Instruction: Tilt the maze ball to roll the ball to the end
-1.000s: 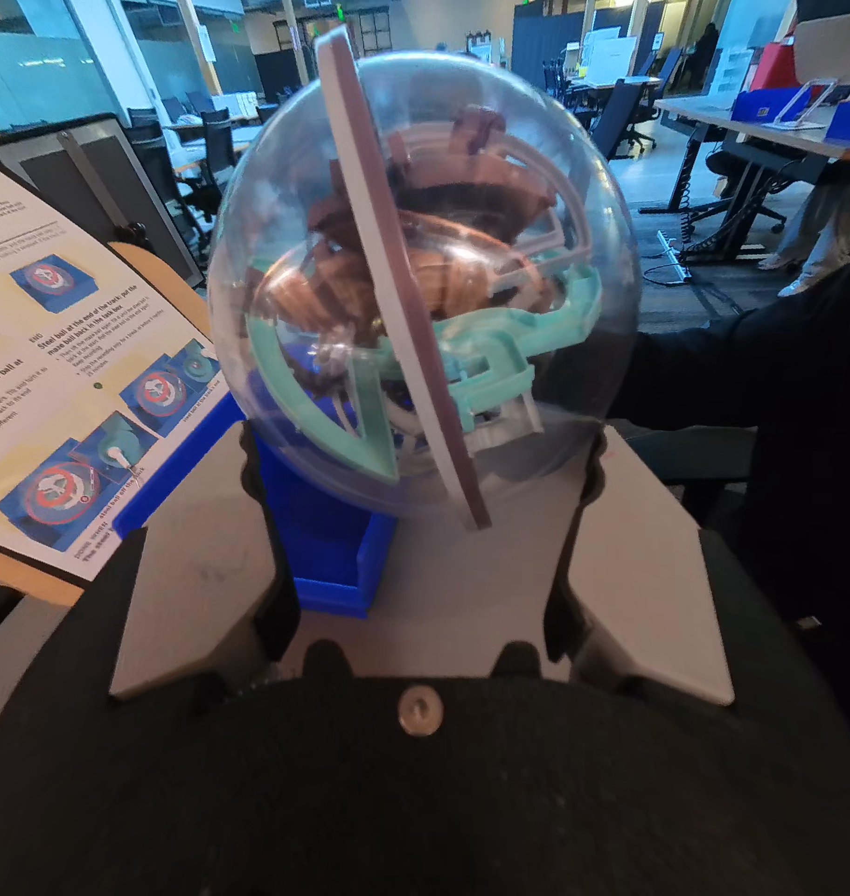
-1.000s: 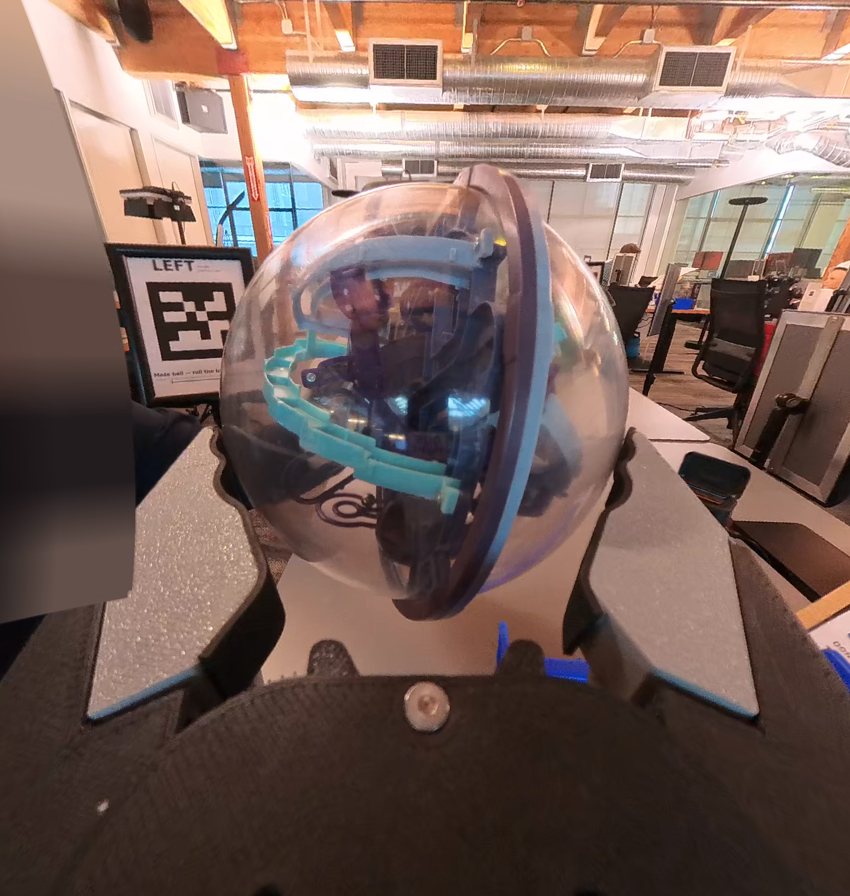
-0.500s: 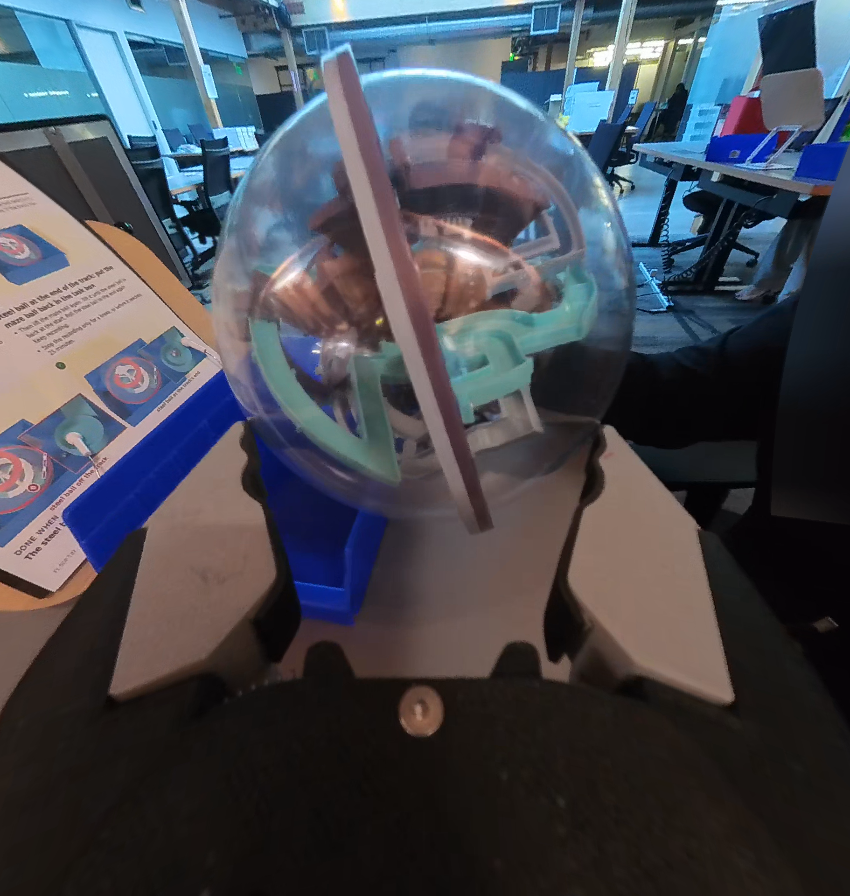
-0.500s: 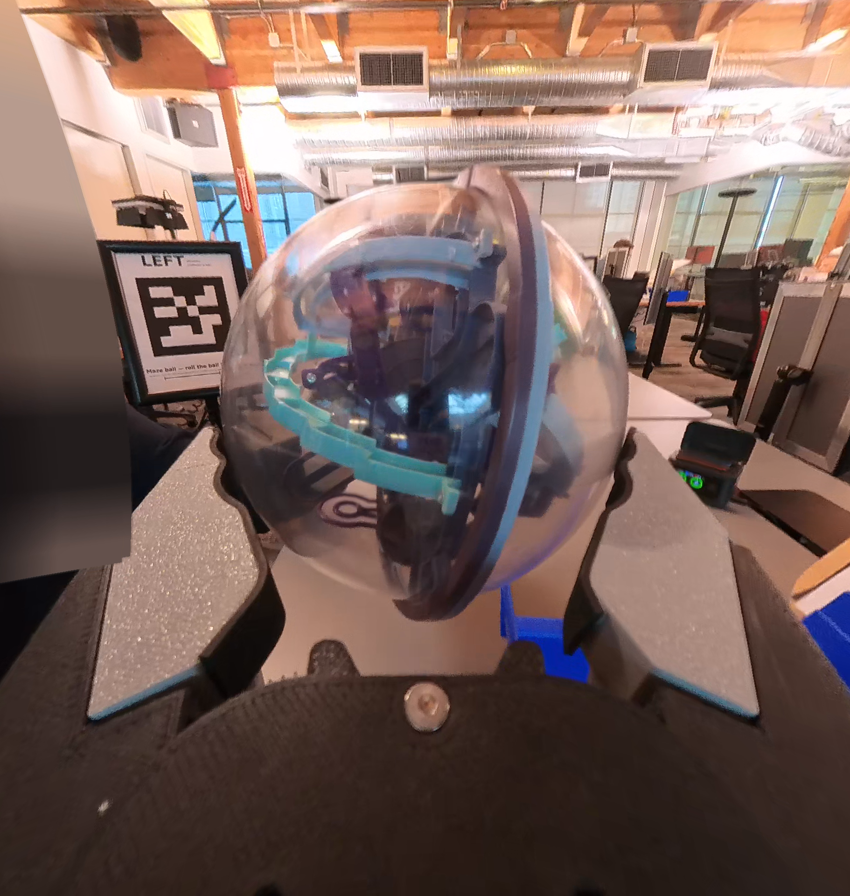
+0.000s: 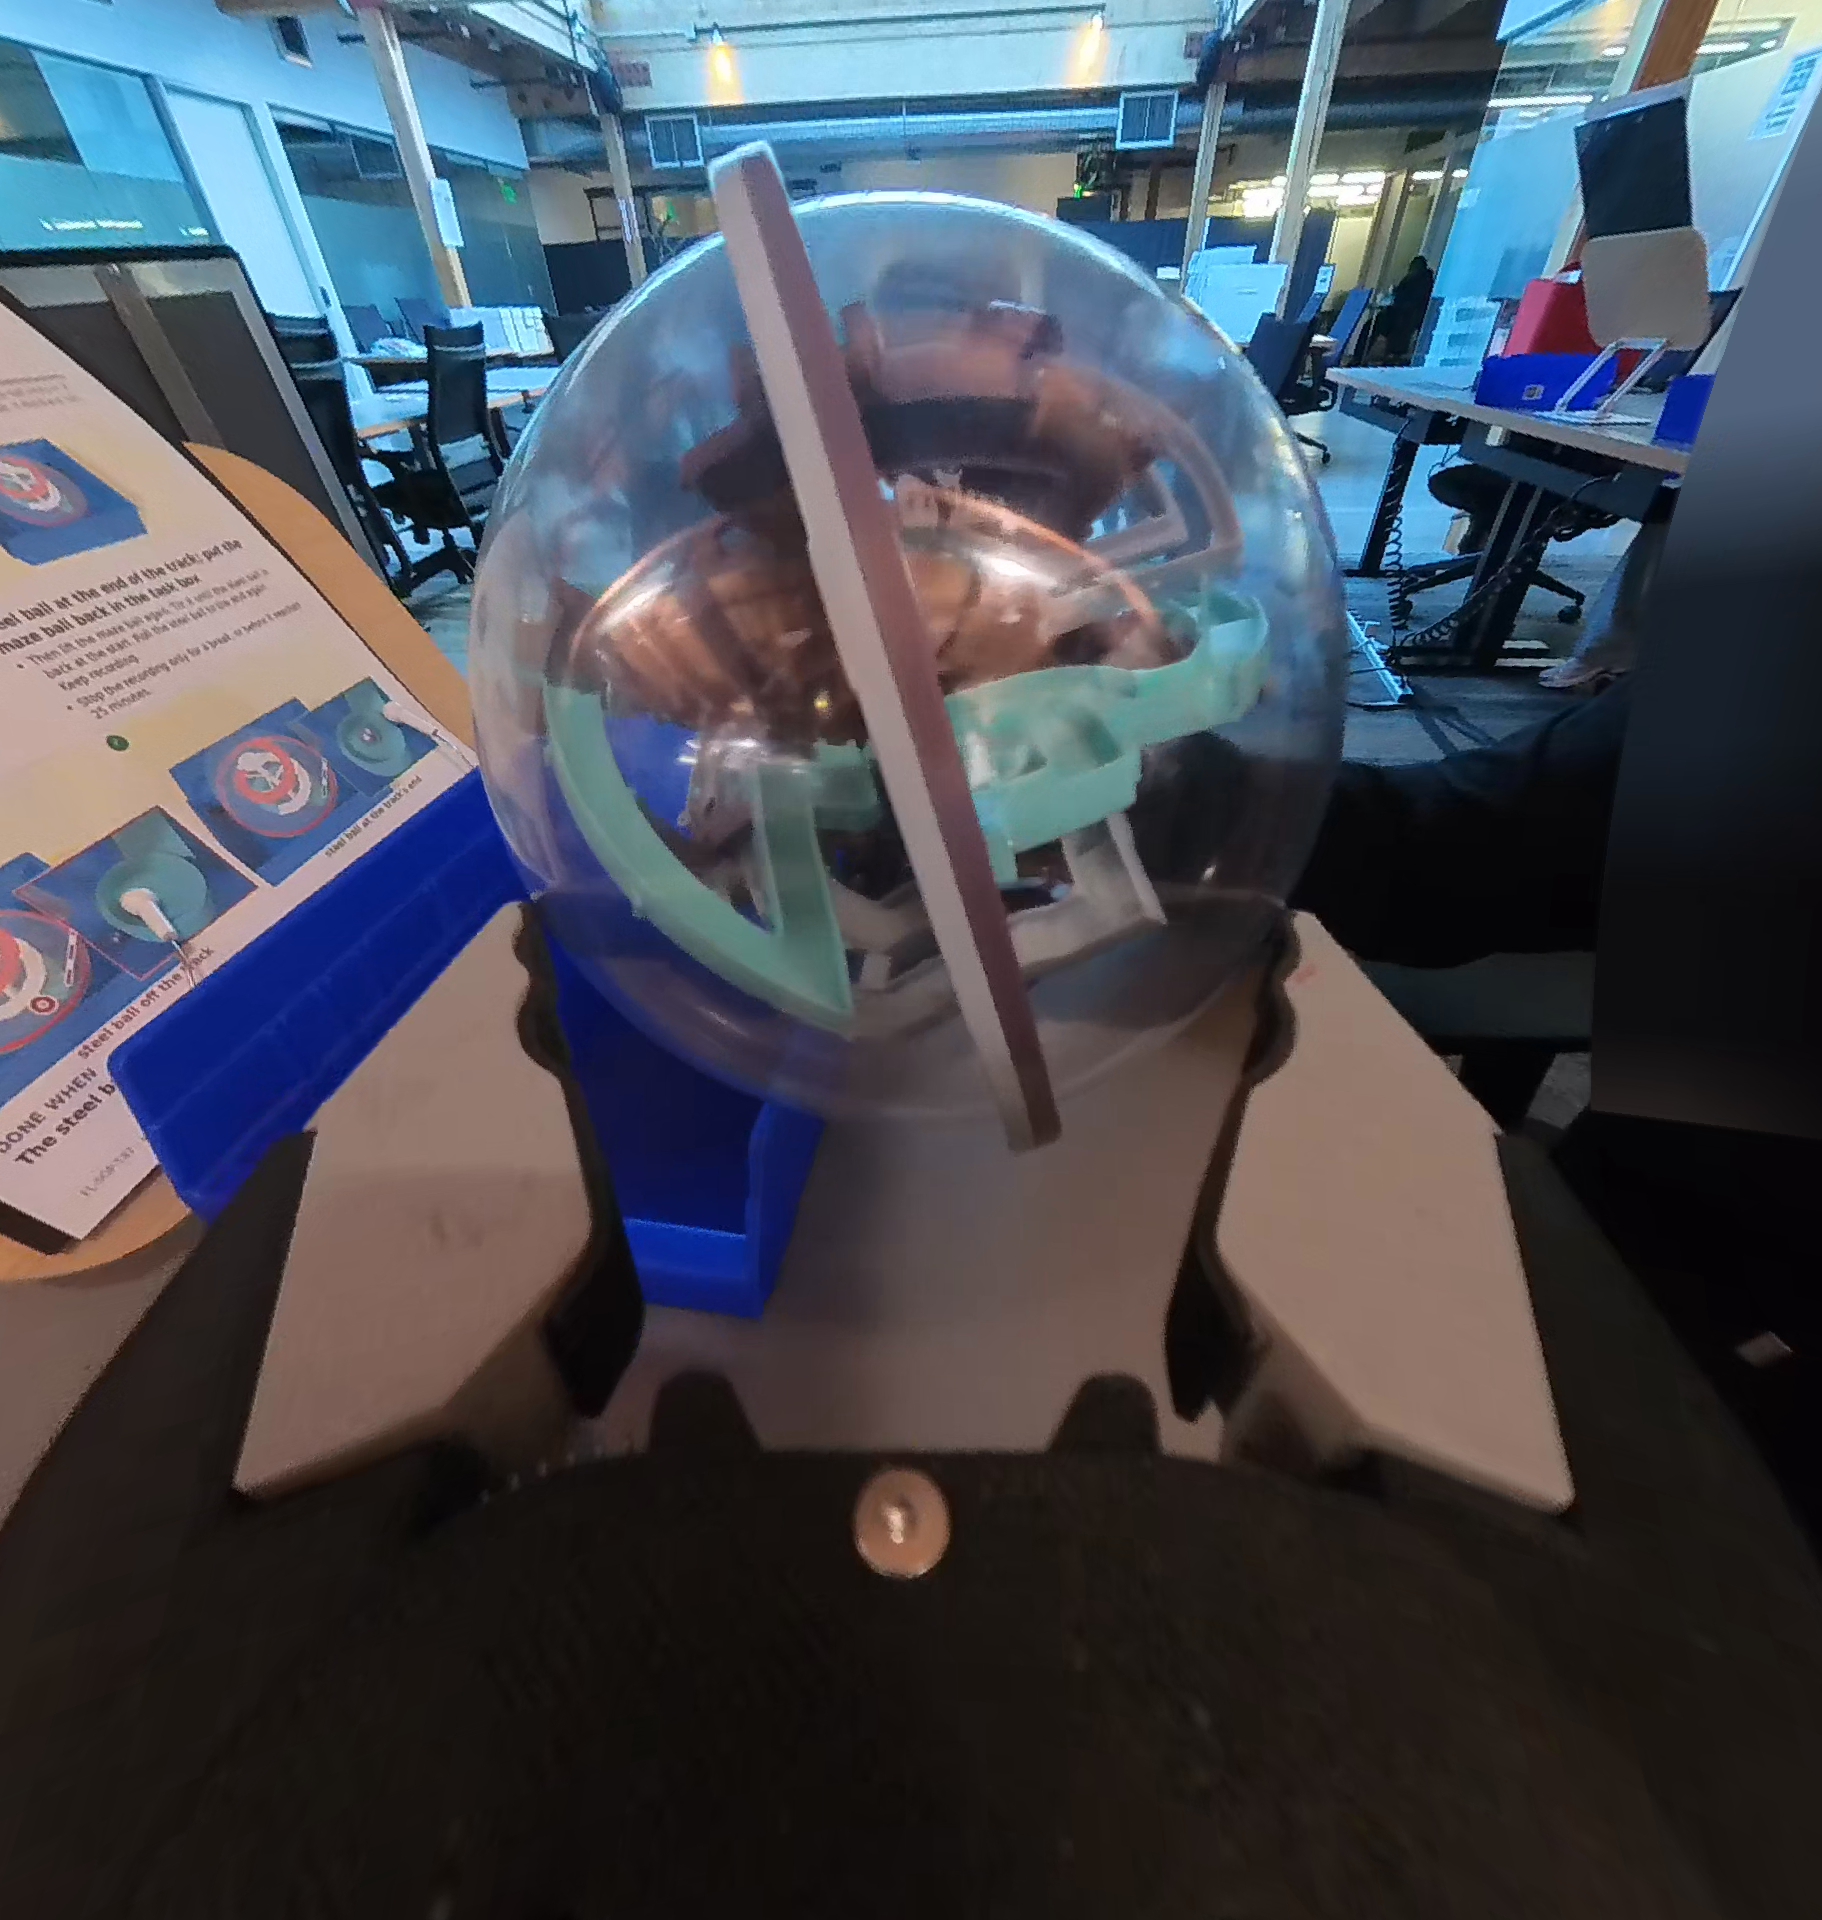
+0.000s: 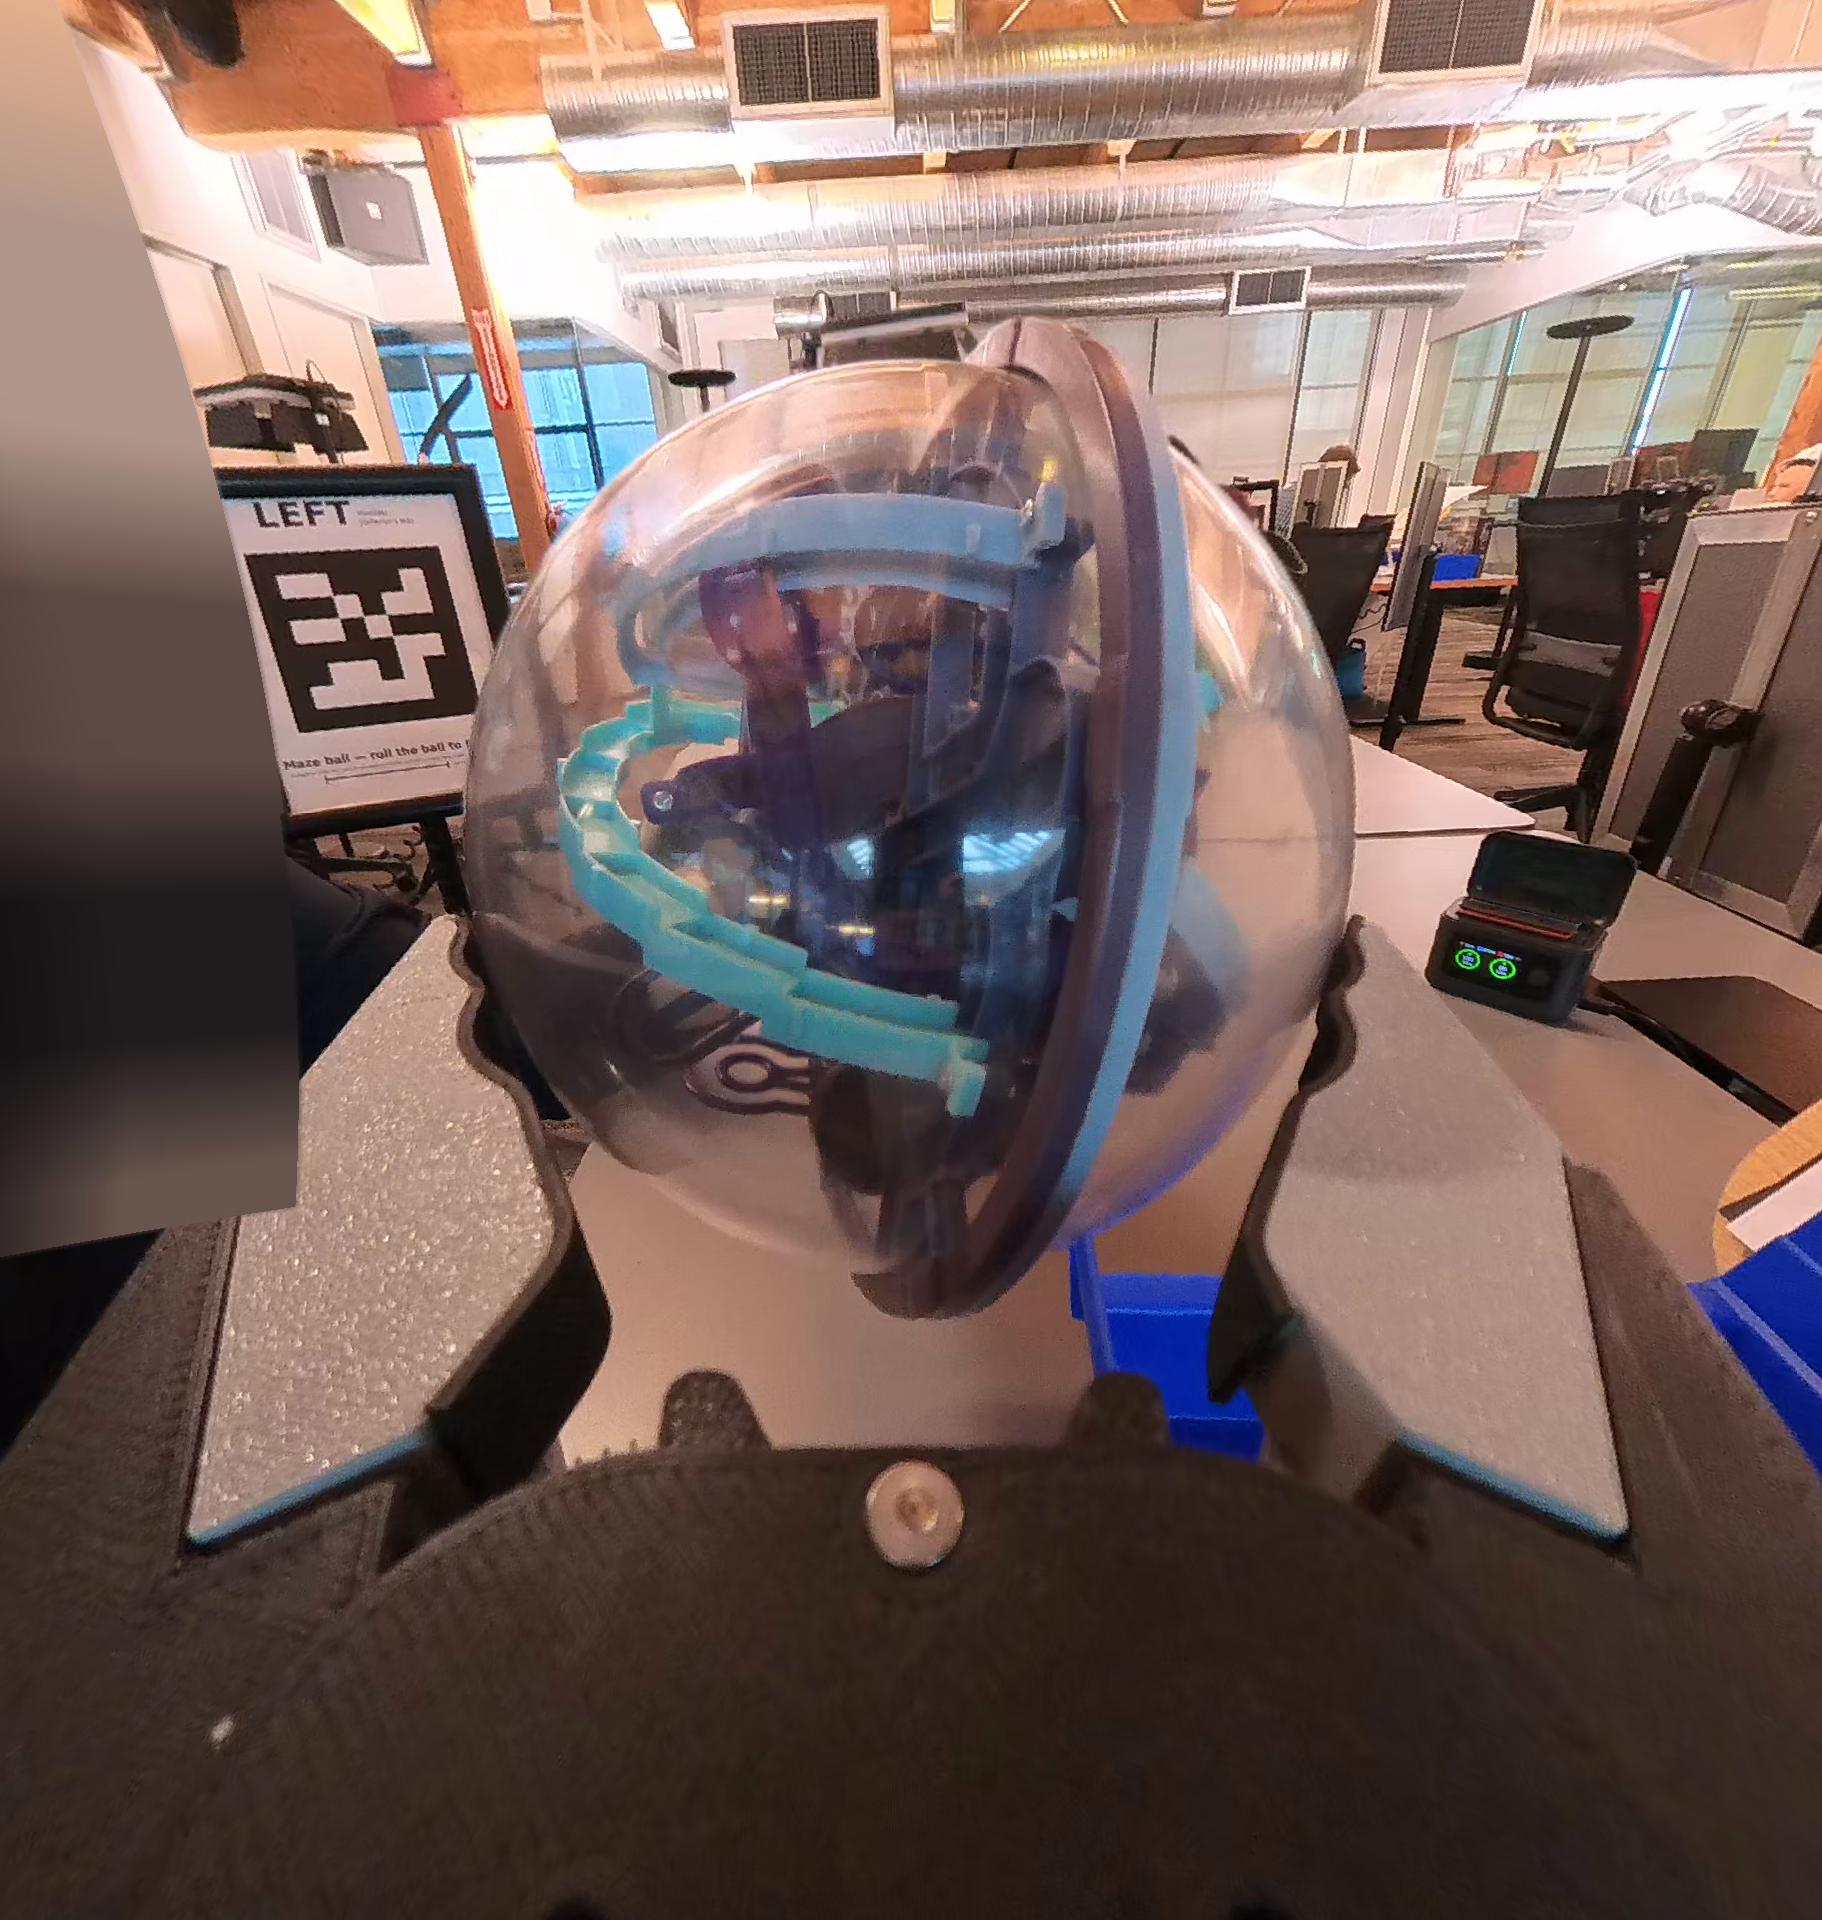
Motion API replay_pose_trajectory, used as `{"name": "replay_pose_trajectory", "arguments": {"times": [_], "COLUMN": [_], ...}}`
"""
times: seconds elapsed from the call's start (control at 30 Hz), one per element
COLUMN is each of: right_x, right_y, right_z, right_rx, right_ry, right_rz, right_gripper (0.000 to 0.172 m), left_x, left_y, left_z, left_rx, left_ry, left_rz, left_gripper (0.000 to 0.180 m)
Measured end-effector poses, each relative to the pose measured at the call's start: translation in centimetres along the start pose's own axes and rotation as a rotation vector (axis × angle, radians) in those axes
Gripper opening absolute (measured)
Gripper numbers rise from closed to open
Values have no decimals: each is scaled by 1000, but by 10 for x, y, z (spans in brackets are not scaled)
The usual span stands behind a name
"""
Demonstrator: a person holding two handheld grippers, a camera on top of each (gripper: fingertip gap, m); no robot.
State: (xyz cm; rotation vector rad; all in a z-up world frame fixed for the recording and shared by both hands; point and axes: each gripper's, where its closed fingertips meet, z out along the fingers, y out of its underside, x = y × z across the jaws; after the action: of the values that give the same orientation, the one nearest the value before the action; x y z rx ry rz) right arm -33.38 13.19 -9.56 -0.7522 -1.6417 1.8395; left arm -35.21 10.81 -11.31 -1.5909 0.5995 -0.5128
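**Clear maze sphere held between two grippers above a blue bin**

Item 1. Maze ball (image 5: pixel 907 665): a transparent sphere, ringed by a flat band (image 5: pixel 865 644) running steeply from upper left to lower right in the left wrist view. Contents: mint-green track (image 5: pixel 678 862), brown track sections (image 5: pixel 948 582) above it, pale grey pieces low down. In the right wrist view the same sphere (image 6: pixel 907 810) showed a turquoise stepped track (image 6: pixel 741 966), a blue curved rail (image 6: pixel 834 530) and dark purple parts. A small shiny ball (image 6: pixel 662 800) sat on a purple piece beside the turquoise track. The sphere was held clear of the counter (image 5: pixel 886 1247).

Item 2. Left gripper (image 5: pixel 907 935): fingers spread wide, dark scalloped pads (image 5: pixel 548 997) pressed against the sphere's lower flanks on both sides.

Item 3. Right gripper (image 6: pixel 907 956): fingers likewise wide apart, pads (image 6: pixel 486 997) set against the sphere's lower sides.

Item 4. Blue bin (image 5: pixel 387 997): open-topped, standing on the counter below and behind the sphere; the visible part of its interior looked bare, most of it hidden by the sphere and fingers. Its corner (image 6: pixel 1156 1351) showed in the right wrist view too.

Item 5. Illustrated instruction sheet (image 5: pixel 138 748) on a wooden board, touching the bin's left side.

Item 6. Small dark case (image 6: pixel 1520 925), lid raised, with lit green rings on its front, on the counter to the right; contents could not be told.

Item 7. Framed marker sign (image 6: pixel 361 634) behind the sphere.
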Motion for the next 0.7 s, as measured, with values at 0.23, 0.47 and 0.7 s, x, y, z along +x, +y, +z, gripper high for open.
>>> {"name": "replay_pose_trajectory", "arguments": {"times": [0.23,0.47,0.7], "right_x": [0,-2,-5], "right_y": [4,2,-12], "right_z": [0,-2,1], "right_rx": [-17,-11,-36], "right_ry": [1,4,-1], "right_rz": [2,-15,-40], "right_gripper": [149,149,149], "left_x": [0,0,1], "left_y": [2,2,-19], "left_z": [1,3,-2], "left_rx": [3,4,30], "left_ry": [0,1,-1], "left_rz": [-1,15,47], "left_gripper": [131,131,131]}}
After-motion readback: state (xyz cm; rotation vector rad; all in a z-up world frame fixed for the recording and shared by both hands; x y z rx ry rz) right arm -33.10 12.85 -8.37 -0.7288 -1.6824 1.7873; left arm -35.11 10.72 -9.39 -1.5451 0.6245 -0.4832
